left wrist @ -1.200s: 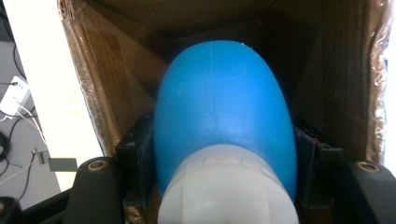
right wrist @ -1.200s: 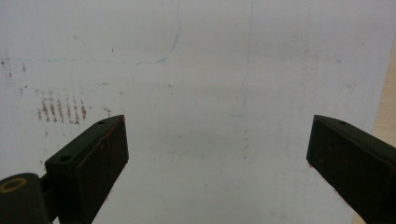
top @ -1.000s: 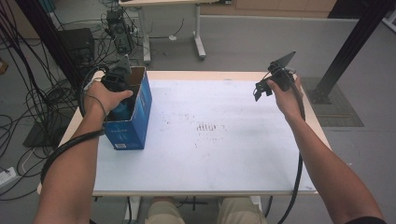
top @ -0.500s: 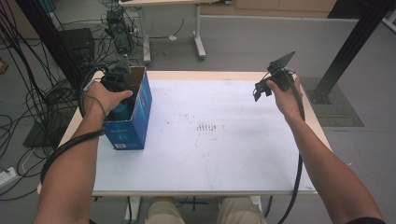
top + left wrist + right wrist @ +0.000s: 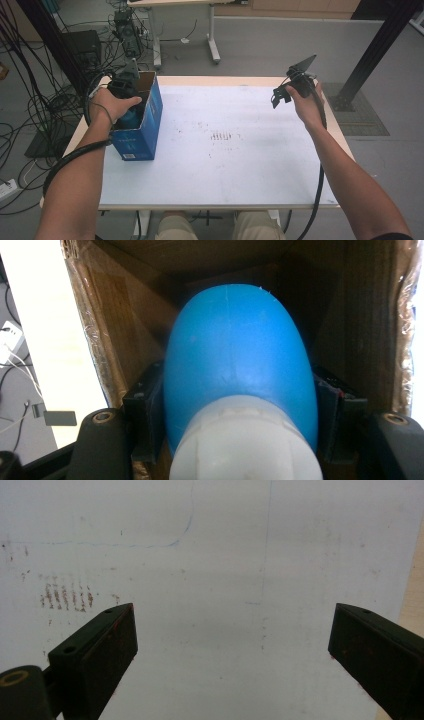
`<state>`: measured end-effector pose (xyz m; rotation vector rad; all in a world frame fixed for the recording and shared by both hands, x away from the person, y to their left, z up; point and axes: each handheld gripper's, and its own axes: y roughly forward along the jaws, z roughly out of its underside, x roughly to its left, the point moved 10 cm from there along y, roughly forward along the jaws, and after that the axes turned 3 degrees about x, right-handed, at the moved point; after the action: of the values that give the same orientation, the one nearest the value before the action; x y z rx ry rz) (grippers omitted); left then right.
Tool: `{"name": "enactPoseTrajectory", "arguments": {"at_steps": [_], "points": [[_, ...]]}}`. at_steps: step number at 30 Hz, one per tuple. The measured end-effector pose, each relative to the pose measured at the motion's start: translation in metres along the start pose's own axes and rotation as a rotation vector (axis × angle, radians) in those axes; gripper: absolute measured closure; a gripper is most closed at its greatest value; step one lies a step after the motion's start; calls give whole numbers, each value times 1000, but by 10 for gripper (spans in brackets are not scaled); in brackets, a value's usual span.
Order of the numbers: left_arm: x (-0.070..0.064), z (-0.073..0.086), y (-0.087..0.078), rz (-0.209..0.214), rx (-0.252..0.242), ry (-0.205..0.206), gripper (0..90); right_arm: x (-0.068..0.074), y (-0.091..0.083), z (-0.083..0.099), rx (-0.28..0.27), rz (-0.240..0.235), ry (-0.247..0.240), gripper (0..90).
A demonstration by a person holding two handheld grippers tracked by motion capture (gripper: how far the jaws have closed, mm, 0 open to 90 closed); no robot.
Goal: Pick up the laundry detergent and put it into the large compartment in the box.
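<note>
Nothing moved since earlier. Left gripper [image 5: 131,97] clamps blue plastic bottle [image 5: 240,365] inside blue cardboard box [image 5: 142,131], white cap toward camera, probably base-down. Right gripper [image 5: 232,645] wide open over white table [image 5: 240,165].

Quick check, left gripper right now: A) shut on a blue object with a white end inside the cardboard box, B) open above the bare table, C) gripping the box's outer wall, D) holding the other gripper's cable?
A: in the left gripper view the left gripper has both jaws pressed against the sides of the blue object, with the brown inner walls of the box around it.
</note>
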<state>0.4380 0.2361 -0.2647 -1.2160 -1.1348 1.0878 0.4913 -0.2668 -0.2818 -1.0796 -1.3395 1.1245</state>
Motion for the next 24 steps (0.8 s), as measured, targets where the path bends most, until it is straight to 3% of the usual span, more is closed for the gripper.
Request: {"name": "enactPoseTrajectory", "arguments": {"at_steps": [24], "points": [[-1, 1, 1, -4, -5, 1, 354, 0, -1, 1, 0, -1, 1, 55]]}}
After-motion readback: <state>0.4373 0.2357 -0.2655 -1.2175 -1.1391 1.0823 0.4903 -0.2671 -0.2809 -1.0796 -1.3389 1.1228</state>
